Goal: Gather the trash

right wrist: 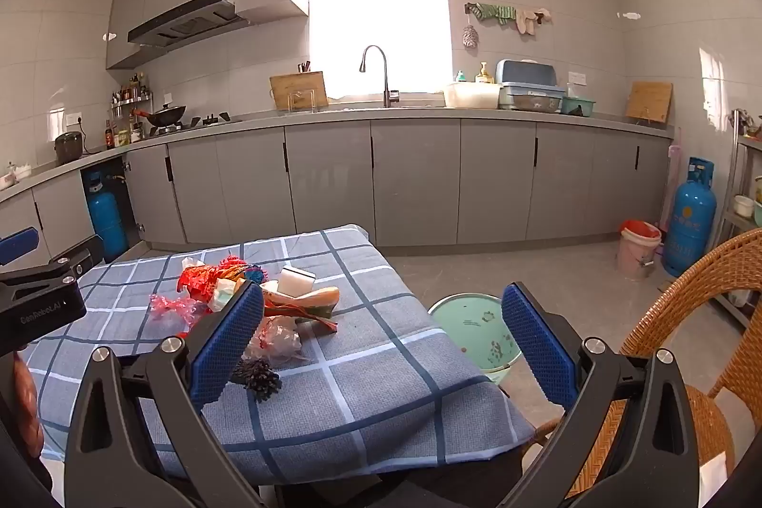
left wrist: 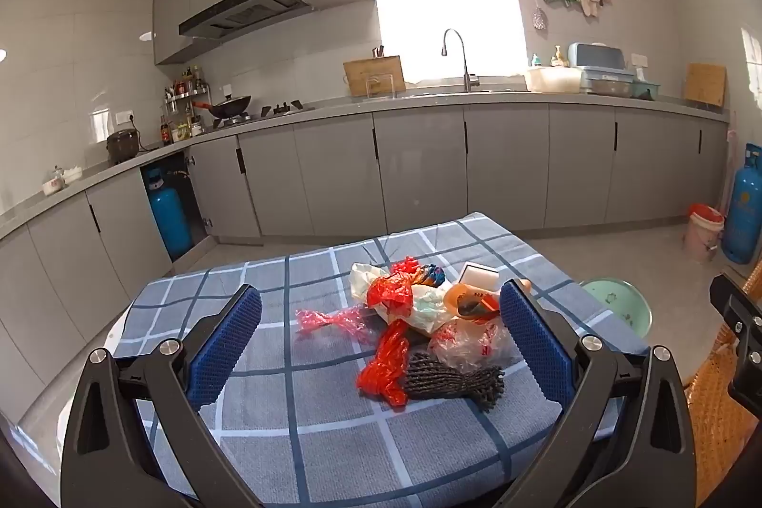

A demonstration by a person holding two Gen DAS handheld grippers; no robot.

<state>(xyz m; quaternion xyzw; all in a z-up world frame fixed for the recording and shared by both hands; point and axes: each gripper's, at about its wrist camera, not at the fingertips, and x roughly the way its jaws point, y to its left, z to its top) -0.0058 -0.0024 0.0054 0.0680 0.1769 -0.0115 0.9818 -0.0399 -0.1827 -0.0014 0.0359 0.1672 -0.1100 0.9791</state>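
Observation:
A pile of trash (left wrist: pixel 419 317) lies on the blue checked tablecloth (left wrist: pixel 295 422): red plastic bags (left wrist: pixel 388 360), a pink wrapper (left wrist: pixel 328 320), a clear bag (left wrist: pixel 471 341), a dark knitted piece (left wrist: pixel 452 379), an orange packet (left wrist: pixel 469 301) and a white block (left wrist: pixel 476 272). My left gripper (left wrist: pixel 381 313) is open and empty, just short of the pile. My right gripper (right wrist: pixel 383 317) is open and empty over the table's right edge; the pile (right wrist: pixel 266 303) lies by its left finger. A mint green bin (right wrist: pixel 476 332) stands on the floor right of the table.
A wicker chair (right wrist: pixel 690 317) stands at the right. A pink bucket (right wrist: pixel 638 246) and a blue gas cylinder (right wrist: pixel 690 217) stand by the far cabinets. The grey kitchen counter (right wrist: pixel 428 115) with sink and stove runs along the back wall.

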